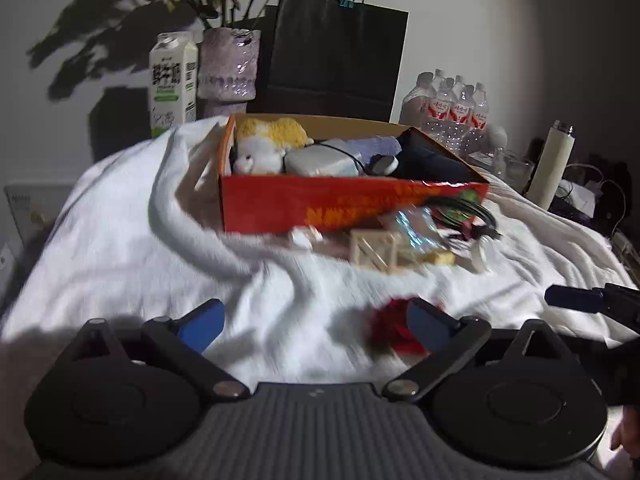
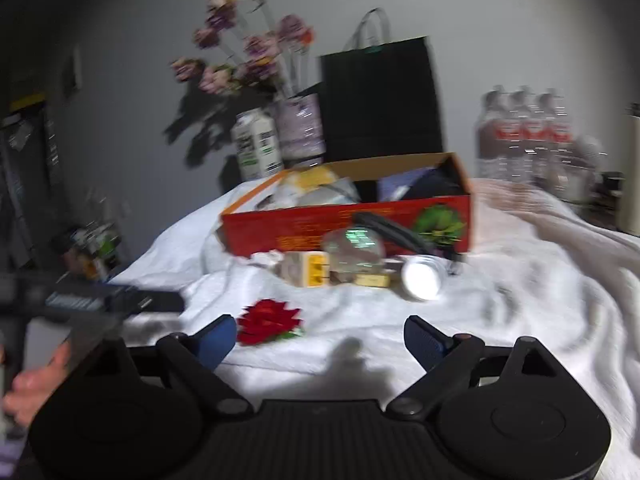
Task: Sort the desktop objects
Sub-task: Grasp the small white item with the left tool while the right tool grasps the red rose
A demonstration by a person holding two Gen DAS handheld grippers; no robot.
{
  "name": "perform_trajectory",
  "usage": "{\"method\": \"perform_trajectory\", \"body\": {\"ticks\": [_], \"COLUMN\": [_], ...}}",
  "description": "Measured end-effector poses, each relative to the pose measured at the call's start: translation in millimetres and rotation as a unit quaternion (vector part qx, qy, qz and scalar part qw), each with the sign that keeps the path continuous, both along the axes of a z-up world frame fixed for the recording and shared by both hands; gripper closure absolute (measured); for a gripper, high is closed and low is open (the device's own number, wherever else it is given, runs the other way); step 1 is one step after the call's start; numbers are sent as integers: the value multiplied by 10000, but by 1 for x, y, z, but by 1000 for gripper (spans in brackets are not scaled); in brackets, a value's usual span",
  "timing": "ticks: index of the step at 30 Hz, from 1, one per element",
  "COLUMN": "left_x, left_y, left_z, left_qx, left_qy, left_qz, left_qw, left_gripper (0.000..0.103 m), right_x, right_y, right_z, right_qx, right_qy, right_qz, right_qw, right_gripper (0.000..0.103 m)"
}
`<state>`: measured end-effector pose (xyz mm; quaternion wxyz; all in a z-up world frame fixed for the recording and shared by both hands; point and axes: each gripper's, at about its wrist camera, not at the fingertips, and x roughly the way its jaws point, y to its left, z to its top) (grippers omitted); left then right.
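Both the left gripper (image 1: 314, 326) and right gripper (image 2: 320, 340) hang spread wide with nothing between their fingers, above the white cloth (image 2: 520, 280) on the desk. A red flower (image 2: 269, 321) lies just ahead. Beyond it sits a clutter of small items (image 2: 344, 260), then the red box (image 1: 340, 204), already partly filled

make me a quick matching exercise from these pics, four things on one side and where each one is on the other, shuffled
Things:
1. plush toy
2. red flower
3. milk carton
4. black paper bag

Places:
A. on the white cloth, nearest the grippers
B. behind the red box, upright against the wall
C. inside the red box, at its left end
D. left of the flower vase

Pairs: 1-C, 2-A, 3-D, 4-B
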<state>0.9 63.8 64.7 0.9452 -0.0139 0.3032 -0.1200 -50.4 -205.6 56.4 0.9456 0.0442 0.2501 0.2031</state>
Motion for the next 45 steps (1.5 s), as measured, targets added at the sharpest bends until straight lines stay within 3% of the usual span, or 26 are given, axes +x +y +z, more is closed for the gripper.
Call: {"method": "perform_trajectory", "body": {"ticks": [6, 8, 9, 10, 11, 13, 16, 19, 22, 31, 35, 37, 43, 45], "left_x": [87, 108, 117, 125, 131, 137, 133, 122, 110, 12, -33, -53, -116, -130], "left_y": [3, 0, -1, -2, -2, 0, 1, -5, -9, 7, -1, -5, -17, -27], "left_z": [-16, -25, -29, -33, -37, -42, -46, -44, -39, 15, 24, 25, 24, 21], "left_qx": [-84, -4, 59, 87, 80, -102, -434, -190, -50, -522, -320, -185, -425, -339], "left_qy": [501, 557, 569, 588, 628, 698, 715, 492, 330, -337, -438, -446, -500, -540], "left_qz": [-272, -263, -191, -137, -119, -167, -319, -284, -198, 412, 495, 554, 500, 407], "left_qw": [9983, 9981, 9982, 9981, 9979, 9974, 9960, 9982, 9992, 9972, 9973, 9973, 9966, 9971], "left_gripper": [27, 31, 38, 45, 49, 66, 87, 91, 93, 93, 93, 93, 93, 93], "right_x": [38, 49, 54, 58, 62, 67, 72, 74, 67, 58, 50, 35, -28, -50], "right_y": [54, 67, 73, 76, 77, 71, 48, 31, 28, 9, 10, 5, -22, -35], "right_z": [-8, -15, -20, -24, -29, -34, -34, -35, -32, -26, -19, -14, 0, 4], "right_qx": [-403, -651, -794, -904, -982, -832, -152, 382, 405, 684, 543, 560, 901, 985], "right_qy": [-7, -5, 31, 94, 167, 253, 388, 455, 248, -129, -360, -485, -713, -818], "right_qz": [850, 994, 1027, 1007, 962, 909, 796, 604, 490, -23, -233, -286, -562, -633], "right_qw": [9956, 9929, 9915, 9908, 9904, 9921, 9960, 9964, 9977, 9976, 9976, 9968, 9918, 9898], "right_gripper": [18, 29, 36, 52, 59, 61, 66, 68, 71, 76, 80, 80, 80, 80]}}
